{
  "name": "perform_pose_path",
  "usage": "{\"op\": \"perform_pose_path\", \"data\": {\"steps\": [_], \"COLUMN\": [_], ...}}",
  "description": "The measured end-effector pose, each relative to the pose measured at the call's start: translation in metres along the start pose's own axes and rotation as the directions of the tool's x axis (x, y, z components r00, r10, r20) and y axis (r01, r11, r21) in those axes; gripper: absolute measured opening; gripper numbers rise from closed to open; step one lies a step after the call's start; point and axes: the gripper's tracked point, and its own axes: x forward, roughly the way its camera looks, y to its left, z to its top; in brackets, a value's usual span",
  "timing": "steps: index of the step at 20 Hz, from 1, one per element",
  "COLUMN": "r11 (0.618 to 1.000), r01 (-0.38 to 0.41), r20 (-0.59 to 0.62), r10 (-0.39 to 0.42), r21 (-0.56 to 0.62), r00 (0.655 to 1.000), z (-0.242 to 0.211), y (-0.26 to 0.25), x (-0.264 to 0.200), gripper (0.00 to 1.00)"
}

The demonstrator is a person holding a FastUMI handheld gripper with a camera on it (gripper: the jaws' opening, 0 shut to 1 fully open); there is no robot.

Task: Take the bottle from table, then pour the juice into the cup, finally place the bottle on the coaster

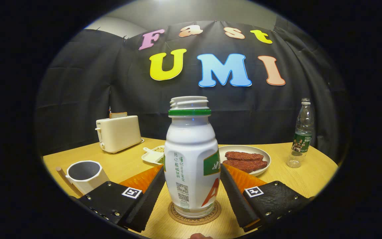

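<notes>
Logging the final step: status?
Gripper open, fingers either side of bottle. Bottle upright on coaster, cap off. Cup left, apart. Nothing blocking.

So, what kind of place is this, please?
Probably a staged dining table in a recording booth: a toaster, a plate of meat slices and a white cup stand on a wooden table before a black cloth wall.

Toaster (pixel 118 133), meat plate (pixel 244 160), water bottle (pixel 301 132)
</notes>
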Motion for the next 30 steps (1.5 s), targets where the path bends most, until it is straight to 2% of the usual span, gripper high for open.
{"op": "perform_pose_path", "data": {"steps": [6, 9, 16, 19, 23, 26, 30], "r11": [0.999, 0.999, 0.995, 0.998, 0.992, 0.998, 0.998], "r01": [0.044, 0.04, 0.101, 0.064, 0.117, 0.064, 0.065], "r20": [0.006, 0.003, 0.063, 0.071, 0.101, 0.108, 0.108], "r10": [-0.044, -0.04, -0.1, -0.065, -0.112, -0.063, -0.063], "r21": [0.0, 0.014, -0.007, 0.012, -0.044, -0.009, -0.021], "r00": [0.999, 0.999, 0.993, 0.995, 0.989, 0.992, 0.992], "z": [0.03, 0.049, 0.102, 0.127, 0.153, 0.161, 0.164], "y": [0.001, 0.004, -0.011, 0.003, -0.002, 0.015, 0.011], "x": [-0.036, -0.055, -0.094, -0.112, -0.134, -0.145, -0.155], "gripper": [0.97, 0.97, 0.97, 0.97, 0.97, 0.97, 0.97]}}
